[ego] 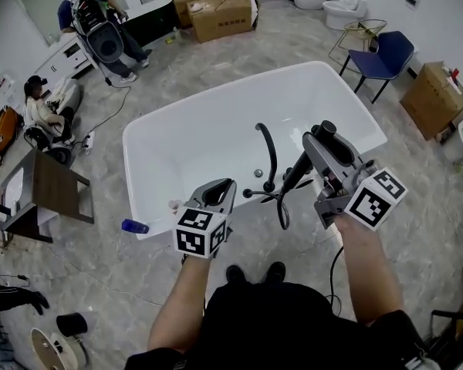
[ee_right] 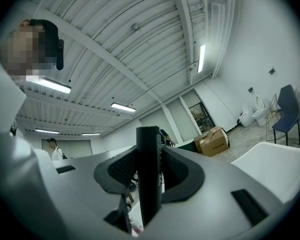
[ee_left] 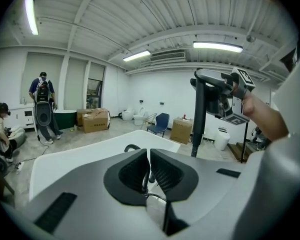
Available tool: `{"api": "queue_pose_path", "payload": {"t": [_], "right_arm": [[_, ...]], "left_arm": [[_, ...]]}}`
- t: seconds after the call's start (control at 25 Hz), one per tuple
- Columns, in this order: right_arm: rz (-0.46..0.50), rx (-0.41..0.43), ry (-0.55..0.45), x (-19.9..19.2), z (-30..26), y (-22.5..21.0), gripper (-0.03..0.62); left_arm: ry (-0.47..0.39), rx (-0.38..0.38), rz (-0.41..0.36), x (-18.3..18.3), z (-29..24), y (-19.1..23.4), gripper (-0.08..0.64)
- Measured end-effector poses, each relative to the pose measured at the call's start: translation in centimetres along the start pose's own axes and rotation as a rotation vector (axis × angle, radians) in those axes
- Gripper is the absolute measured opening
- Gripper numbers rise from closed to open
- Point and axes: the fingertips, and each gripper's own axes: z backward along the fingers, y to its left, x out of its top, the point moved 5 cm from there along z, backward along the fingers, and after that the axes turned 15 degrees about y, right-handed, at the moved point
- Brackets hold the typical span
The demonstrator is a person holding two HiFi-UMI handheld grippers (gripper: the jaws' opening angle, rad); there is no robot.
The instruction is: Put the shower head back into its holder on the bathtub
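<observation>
Black shower head [ee_right: 148, 194] | between right gripper [ee_right: 149, 156] jaws (clamped) | left gripper [ee_left: 149, 160] jaws narrow

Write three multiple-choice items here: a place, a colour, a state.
1. The blue chair stands: A) on the floor beyond the bathtub; B) inside it; C) on a box.
2. The faucet is: A) gold; B) black; C) white.
3. The right claw is: A) open, empty; B) shut on a towel; C) shut on the shower head.
A, it sits past the tub's far right corner. B, it looks dark against the white tub. C, its jaws clamp the black handle.
</observation>
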Motion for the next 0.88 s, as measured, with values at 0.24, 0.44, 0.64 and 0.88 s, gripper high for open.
{"api": "queue_pose_path", "payload": {"t": [0.24,0.44,0.64,0.88], "right_arm": [[0.028,0.013,-0.020,1.8,-3.0,2.3,0.147],[0.076,-0.006,-0.036,1.8,-6.8,6.0,0.146],[0.090,-0.028,-0.033,1.8,-6.6,6.6,0.146],[0.095,-0.057,-0.019,1.7,-7.3,7.0,0.146]], "left_arm": [[-0.042,-0.004,0.004,0.5,1.4,2.7,0.032],[-0.056,-0.044,-0.002,-1.0,3.2,6.5,0.032],[-0.025,-0.174,-0.040,-2.1,2.0,4.7,0.035],[0.027,-0.302,-0.082,-3.7,0.3,3.0,0.118]]}}
